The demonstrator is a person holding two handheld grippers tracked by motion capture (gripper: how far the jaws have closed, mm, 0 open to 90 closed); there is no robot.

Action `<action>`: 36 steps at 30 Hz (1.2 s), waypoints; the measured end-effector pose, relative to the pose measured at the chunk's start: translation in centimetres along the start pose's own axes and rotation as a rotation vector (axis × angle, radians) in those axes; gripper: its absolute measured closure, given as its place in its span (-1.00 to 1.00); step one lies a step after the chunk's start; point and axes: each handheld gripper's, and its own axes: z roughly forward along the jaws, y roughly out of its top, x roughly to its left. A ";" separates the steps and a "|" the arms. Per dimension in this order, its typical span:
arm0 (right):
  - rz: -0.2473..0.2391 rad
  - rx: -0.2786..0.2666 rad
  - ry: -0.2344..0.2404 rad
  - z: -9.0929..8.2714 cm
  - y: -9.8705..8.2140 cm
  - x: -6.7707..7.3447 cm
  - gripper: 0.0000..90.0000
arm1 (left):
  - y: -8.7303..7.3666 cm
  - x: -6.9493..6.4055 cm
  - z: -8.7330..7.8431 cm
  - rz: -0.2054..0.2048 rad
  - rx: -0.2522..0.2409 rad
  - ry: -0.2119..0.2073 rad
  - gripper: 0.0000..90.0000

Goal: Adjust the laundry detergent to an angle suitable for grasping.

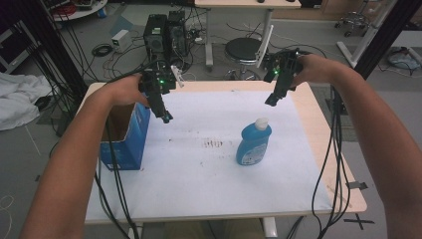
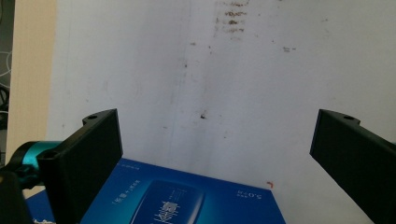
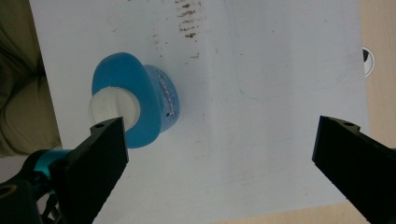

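A blue bottle [image 1: 254, 143] with a white cap stands upright on the white sheet, right of the middle. An open blue cardboard box [image 1: 125, 137] stands at the table's left edge. My left gripper [image 1: 166, 117] hangs in the air above the box's far right corner, open and holding nothing. From the left gripper view the box's printed blue side [image 2: 187, 198] lies below the wide-apart jaws. My right gripper [image 1: 271, 101] hovers beyond the bottle, open and empty. The right gripper view looks down on the bottle [image 3: 140, 105], which sits by that gripper's left jaw.
A white sheet [image 1: 209, 169] with a brown smear [image 1: 213, 143] covers most of the wooden table [image 1: 318, 129]. Beyond the far edge stand computer towers [image 1: 164, 32], a black stool [image 1: 244, 50] and loose cables. Cables trail from both grippers over the front edge.
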 end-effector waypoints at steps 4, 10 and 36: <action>-0.004 0.000 0.003 0.0 0.0 0.1 -0.95 | 0.1 -0.1 0.0 -0.004 0.002 0.000 -0.95; -0.009 0.000 -0.001 -0.2 -0.1 0.4 -0.94 | 0.0 -0.2 -0.1 -0.010 0.007 0.006 -0.95; -0.001 -0.005 0.001 0.2 -0.1 -0.1 -0.95 | -0.4 0.5 2.4 -0.162 -0.188 0.020 -0.95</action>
